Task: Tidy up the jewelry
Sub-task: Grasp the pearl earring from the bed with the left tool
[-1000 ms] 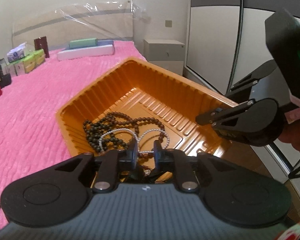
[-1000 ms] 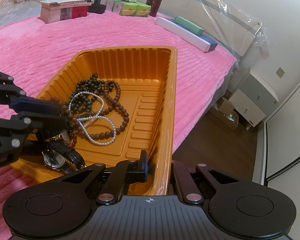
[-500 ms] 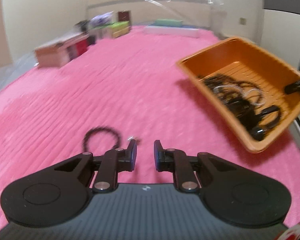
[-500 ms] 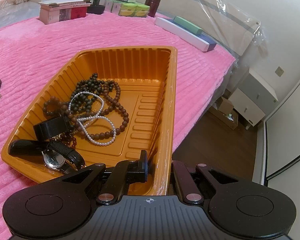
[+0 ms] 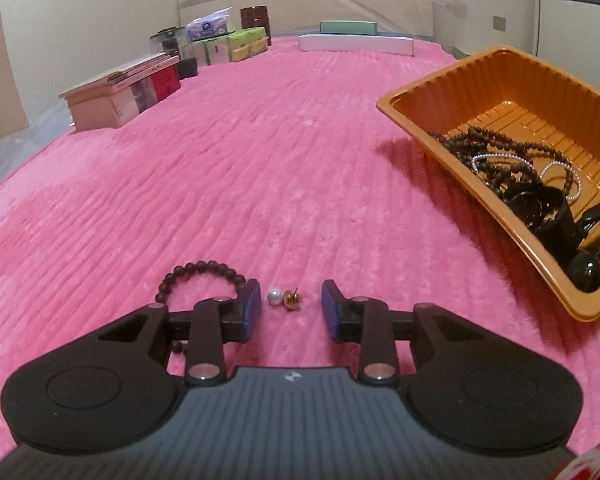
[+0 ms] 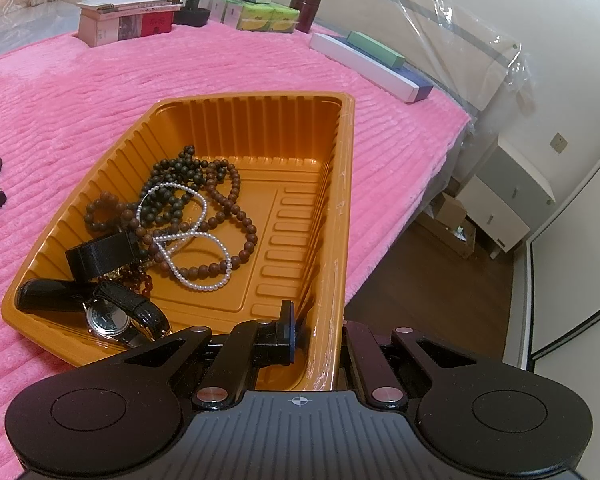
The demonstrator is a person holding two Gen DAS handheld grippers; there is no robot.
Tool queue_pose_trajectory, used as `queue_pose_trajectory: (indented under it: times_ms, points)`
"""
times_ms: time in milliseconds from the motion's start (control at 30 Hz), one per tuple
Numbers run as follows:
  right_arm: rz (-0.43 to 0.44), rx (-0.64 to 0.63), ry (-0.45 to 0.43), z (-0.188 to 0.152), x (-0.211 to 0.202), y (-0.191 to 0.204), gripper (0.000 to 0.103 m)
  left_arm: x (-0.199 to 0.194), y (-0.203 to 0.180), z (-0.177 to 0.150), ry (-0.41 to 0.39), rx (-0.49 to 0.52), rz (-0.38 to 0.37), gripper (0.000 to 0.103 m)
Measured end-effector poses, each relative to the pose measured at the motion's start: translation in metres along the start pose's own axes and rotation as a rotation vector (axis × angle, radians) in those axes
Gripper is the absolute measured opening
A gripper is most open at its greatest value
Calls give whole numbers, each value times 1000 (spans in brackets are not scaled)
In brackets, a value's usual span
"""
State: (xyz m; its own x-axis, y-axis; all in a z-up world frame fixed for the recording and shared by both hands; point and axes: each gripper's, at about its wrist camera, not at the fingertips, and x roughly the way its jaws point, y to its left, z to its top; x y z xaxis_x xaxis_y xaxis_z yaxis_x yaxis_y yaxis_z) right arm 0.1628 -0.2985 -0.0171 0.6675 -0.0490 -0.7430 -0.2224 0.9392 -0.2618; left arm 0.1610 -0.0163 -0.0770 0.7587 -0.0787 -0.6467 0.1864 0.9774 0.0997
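Note:
An orange plastic tray (image 6: 342, 200) sits on the pink bedspread and holds bead strands (image 6: 220, 200), a pearl strand (image 6: 196, 240) and a wristwatch (image 6: 108, 318). My right gripper (image 6: 316, 340) is shut on the tray's near rim. The tray also shows in the left wrist view (image 5: 432, 92). My left gripper (image 5: 290, 308) is open, low over the bedspread. A pearl earring (image 5: 274, 297) and a gold stud (image 5: 292, 299) lie between its fingertips. A dark bead bracelet (image 5: 200, 276) lies just left of them, partly behind the left finger.
Boxes (image 5: 120, 92), tissue packs (image 5: 236, 46) and a jar stand along the bed's far-left side. A long white box (image 5: 356, 44) lies at the headboard. The bed edge, floor and a white nightstand (image 6: 504, 204) are to the tray's right.
My left gripper left the tray, swung left over the bedspread and opened wider around the earrings. My right gripper stayed shut on the tray rim.

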Motion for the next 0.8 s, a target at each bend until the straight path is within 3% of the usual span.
queue_pose_trajectory:
  times_ms: [300, 467, 800]
  points:
    - [-1, -1, 0, 0, 0, 0, 6, 0, 0, -1, -3, 6, 4, 30]
    - [-1, 0, 0, 0, 0, 0, 6, 1, 0, 1, 6, 5, -5, 16]
    - [-2, -1, -2, 0, 0, -1, 6, -22, -2, 13, -36, -15, -19, 15]
